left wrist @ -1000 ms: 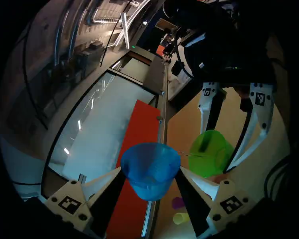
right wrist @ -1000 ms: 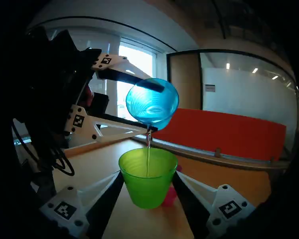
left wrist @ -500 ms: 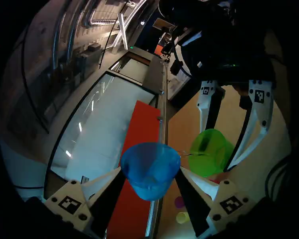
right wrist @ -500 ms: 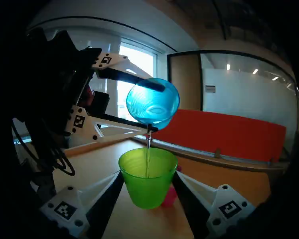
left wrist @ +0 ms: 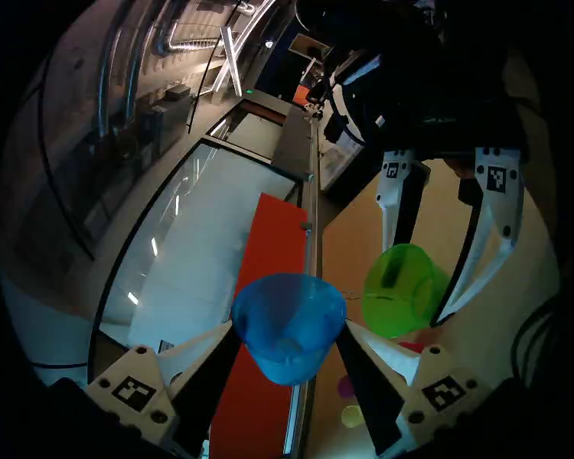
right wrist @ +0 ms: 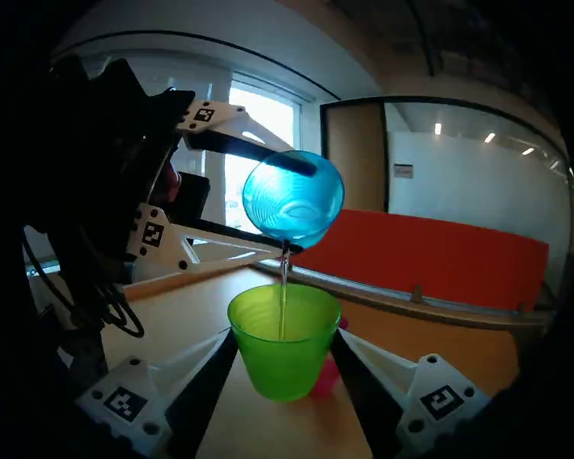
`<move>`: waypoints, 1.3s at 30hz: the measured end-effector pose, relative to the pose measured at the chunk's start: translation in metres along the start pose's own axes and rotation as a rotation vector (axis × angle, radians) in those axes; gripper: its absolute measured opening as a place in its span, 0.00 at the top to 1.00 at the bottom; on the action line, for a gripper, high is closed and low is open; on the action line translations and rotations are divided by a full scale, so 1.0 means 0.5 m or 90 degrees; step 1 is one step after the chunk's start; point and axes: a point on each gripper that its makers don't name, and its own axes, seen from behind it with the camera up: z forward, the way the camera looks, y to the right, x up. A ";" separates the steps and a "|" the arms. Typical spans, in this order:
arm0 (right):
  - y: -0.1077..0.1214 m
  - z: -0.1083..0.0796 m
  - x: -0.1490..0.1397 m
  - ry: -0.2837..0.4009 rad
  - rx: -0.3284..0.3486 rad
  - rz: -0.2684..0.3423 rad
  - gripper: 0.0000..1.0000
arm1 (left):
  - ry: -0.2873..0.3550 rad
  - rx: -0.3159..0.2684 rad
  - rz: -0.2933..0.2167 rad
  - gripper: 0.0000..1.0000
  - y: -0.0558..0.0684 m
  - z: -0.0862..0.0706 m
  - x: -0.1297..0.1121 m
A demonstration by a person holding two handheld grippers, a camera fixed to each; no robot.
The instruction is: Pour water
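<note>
blue cup (right wrist: 293, 199) in left gripper (left wrist: 288, 330), over green cup (right wrist: 285, 340)

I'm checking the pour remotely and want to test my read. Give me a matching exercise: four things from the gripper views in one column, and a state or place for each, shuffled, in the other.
Things:
1. translucent blue plastic cup
2. translucent green plastic cup
3. thin stream of water
4. small pink plastic cup

States or places:
A. upright, taking in the water
B. partly hidden behind the green cup
C. tipped on its side, above the green cup
D. falling from one cup's rim into another

Pairs: 1-C, 2-A, 3-D, 4-B.
</note>
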 end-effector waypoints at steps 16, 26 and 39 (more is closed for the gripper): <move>0.004 0.002 -0.002 -0.001 0.000 -0.003 0.13 | 0.000 -0.001 0.017 0.16 0.002 0.002 0.004; 0.008 0.004 -0.004 0.000 0.000 -0.003 0.13 | 0.000 0.001 0.029 0.16 -0.001 0.006 0.003; 0.012 0.005 -0.007 -0.001 -0.001 -0.004 0.13 | -0.001 0.003 0.051 0.16 -0.006 0.006 0.006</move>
